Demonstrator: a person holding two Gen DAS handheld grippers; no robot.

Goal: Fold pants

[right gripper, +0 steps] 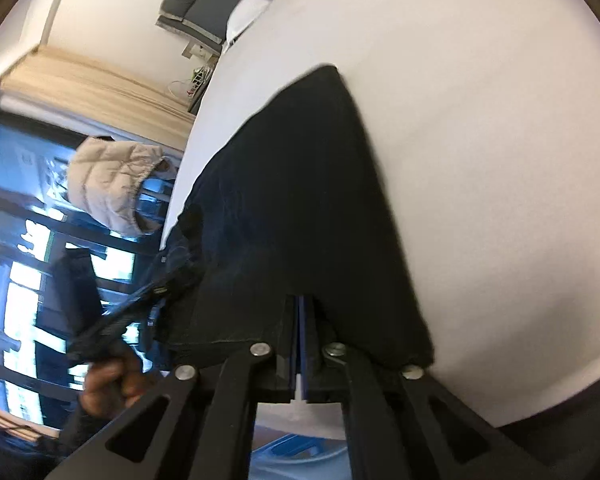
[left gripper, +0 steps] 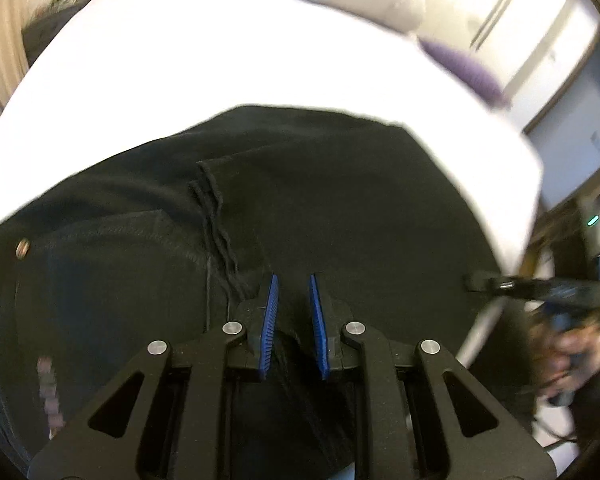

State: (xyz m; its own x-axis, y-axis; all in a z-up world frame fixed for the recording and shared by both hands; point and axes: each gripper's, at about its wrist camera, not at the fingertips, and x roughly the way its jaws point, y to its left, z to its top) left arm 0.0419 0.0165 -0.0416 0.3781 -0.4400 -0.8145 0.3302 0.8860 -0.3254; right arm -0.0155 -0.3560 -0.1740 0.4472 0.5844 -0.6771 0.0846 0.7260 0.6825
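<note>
On the white bed (left gripper: pixel 228 64) lie the black pants (left gripper: pixel 320 200), spread across the sheet near its edge. We hold the left tongs (left gripper: pixel 294 280) low over the dark cloth, blue pads (left gripper: pixel 271 312) a little apart with a fold of fabric between them; whether they pinch it we cannot tell. To their left a metal button (left gripper: pixel 21 248) glints. Further right, our right tongs (right gripper: pixel 302 300) sit at the pants' edge, pads pressed together with the hem caught between them. A puffy beige jacket (right gripper: pixel 112 184) hangs beyond the bed.
</note>
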